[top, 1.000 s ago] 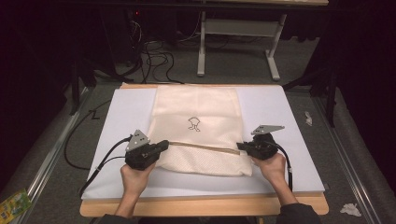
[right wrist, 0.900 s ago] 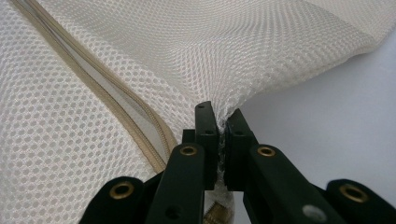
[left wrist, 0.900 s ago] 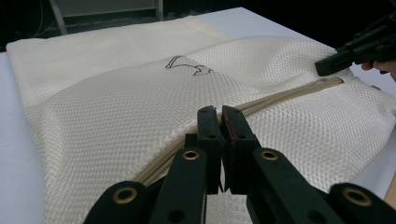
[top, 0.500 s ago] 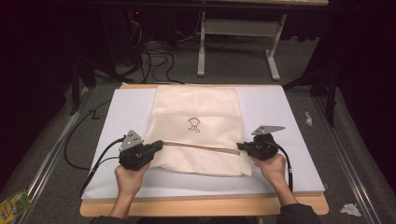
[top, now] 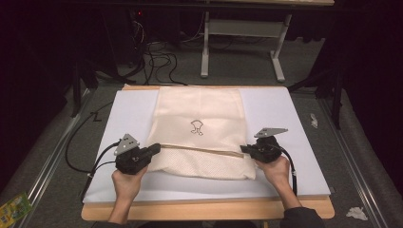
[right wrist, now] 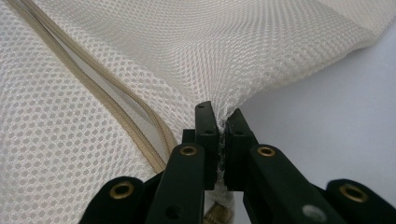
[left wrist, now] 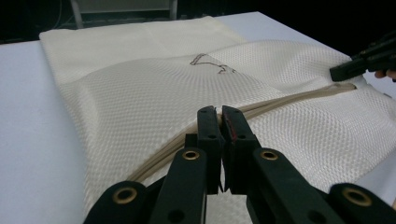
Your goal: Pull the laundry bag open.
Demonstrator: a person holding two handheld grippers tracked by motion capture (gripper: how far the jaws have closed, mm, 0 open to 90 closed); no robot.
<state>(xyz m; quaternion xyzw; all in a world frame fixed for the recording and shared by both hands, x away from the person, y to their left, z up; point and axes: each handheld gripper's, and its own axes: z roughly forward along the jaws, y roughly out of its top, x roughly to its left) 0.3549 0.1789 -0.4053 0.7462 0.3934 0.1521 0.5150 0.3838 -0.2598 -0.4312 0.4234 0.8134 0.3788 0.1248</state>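
A cream mesh bag with a small dark logo lies flat on a white board. A tan zipper crosses it from side to side. My left gripper is at the bag's left edge. In the left gripper view its jaws are shut on the zipper, over the raised mesh. My right gripper is at the bag's right edge. The right gripper view has its jaws shut on the mesh, right beside the zipper's end. The right gripper also appears far off in the left gripper view.
The board rests on a wooden table whose front edge is near the person's hands. Black cables trail off the left side. On the floor lie a green packet and crumpled paper. A white table frame stands behind.
My left gripper has slid left along the zipper line toward the bag's left edge. The right gripper has held still at the right edge.
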